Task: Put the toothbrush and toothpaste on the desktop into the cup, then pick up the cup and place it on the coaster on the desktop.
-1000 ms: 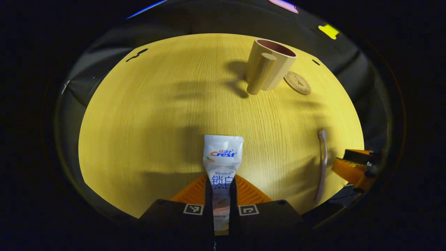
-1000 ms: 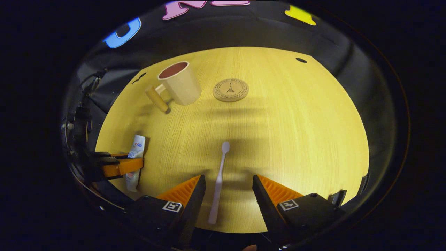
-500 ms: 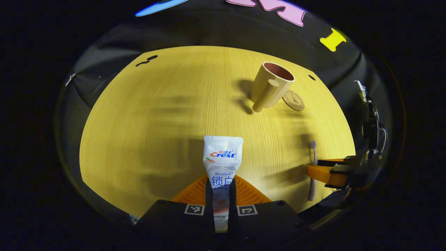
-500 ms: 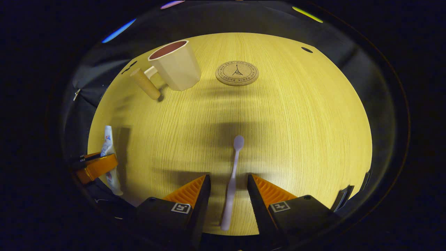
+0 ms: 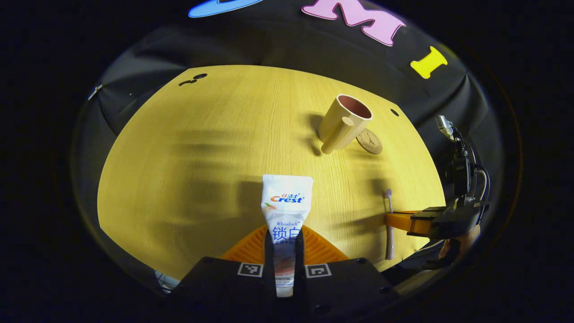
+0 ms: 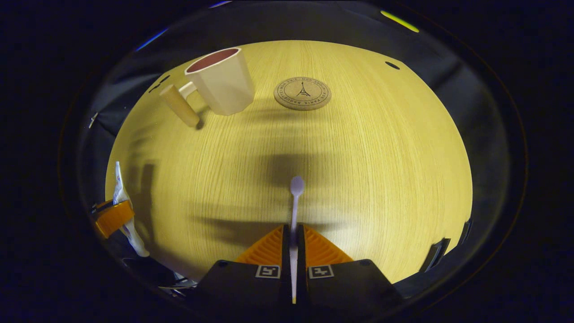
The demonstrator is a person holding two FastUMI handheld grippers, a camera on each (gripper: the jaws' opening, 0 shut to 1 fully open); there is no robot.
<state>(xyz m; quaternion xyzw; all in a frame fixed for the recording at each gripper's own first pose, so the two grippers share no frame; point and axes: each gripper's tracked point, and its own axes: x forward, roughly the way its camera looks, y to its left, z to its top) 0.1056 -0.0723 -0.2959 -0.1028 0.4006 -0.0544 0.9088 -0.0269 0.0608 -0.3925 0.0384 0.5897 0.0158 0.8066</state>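
Desktop (image 6: pixel 358 170): yellow wood grain, fine lines. Cup (image 6: pixel 222 83): cream outside, dark red inside, tan handle. Coaster (image 6: pixel 302 93): brown cork, dark tower emblem ringed by lettering. Toothpaste (image 5: pixel 286 202): white tube, blue and red print. Toothbrush (image 6: pixel 295 197): pale lilac.

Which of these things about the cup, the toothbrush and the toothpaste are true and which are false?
1. The left gripper is shut on the toothpaste. True.
2. The right gripper is open above the toothbrush. False: its fingers are closed on the toothbrush.
3. The cup sits on the coaster. False: it stands beside the coaster, on the table.
4. The cup has a handle sticking out. True.
5. The toothbrush is already in the cup. False: the gripper holds it.
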